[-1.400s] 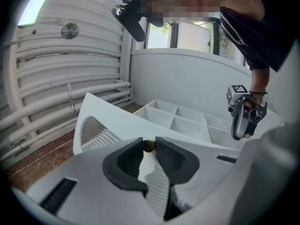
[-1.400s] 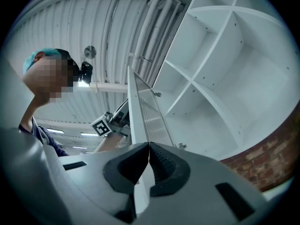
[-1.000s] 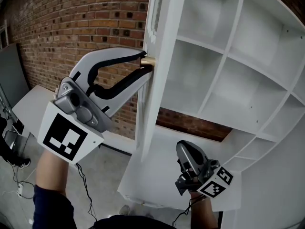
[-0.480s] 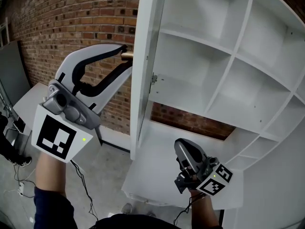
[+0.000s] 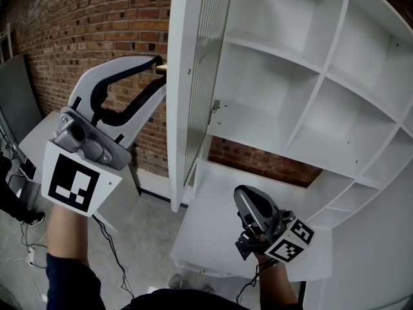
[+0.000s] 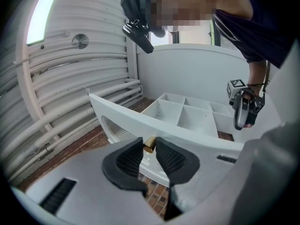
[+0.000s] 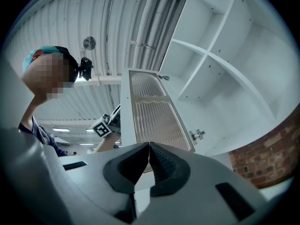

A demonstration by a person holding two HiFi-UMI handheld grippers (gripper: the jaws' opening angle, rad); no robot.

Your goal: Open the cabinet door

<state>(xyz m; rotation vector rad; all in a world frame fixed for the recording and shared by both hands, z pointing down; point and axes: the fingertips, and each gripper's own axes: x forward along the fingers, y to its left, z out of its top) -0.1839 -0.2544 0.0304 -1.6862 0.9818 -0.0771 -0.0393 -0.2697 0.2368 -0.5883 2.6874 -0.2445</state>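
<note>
The tall white cabinet door point(image 5: 184, 89) stands swung out from the shelf unit point(image 5: 290, 95), and its ribbed glass inner face point(image 7: 154, 121) shows. My left gripper point(image 5: 159, 71) is at the door's outer face, shut on the small brass knob point(image 5: 161, 69). In the left gripper view the knob point(image 6: 149, 144) sits pinched between the black pads at the tips of the gripper point(image 6: 149, 150). My right gripper point(image 5: 244, 197) hangs low in front of the cabinet, apart from the door. Its jaws point(image 7: 149, 149) are shut with nothing in them.
A brick wall point(image 5: 97, 24) runs behind and left of the door. A white panel point(image 5: 213, 237) juts out below the shelves, near my right hand. A dark board point(image 5: 13, 95) leans at the far left, with cables point(image 5: 26, 250) on the floor.
The door has swung further open to the left with my left gripper on its knob, so its ribbed inner face now shows. The right gripper has hardly shifted.
</note>
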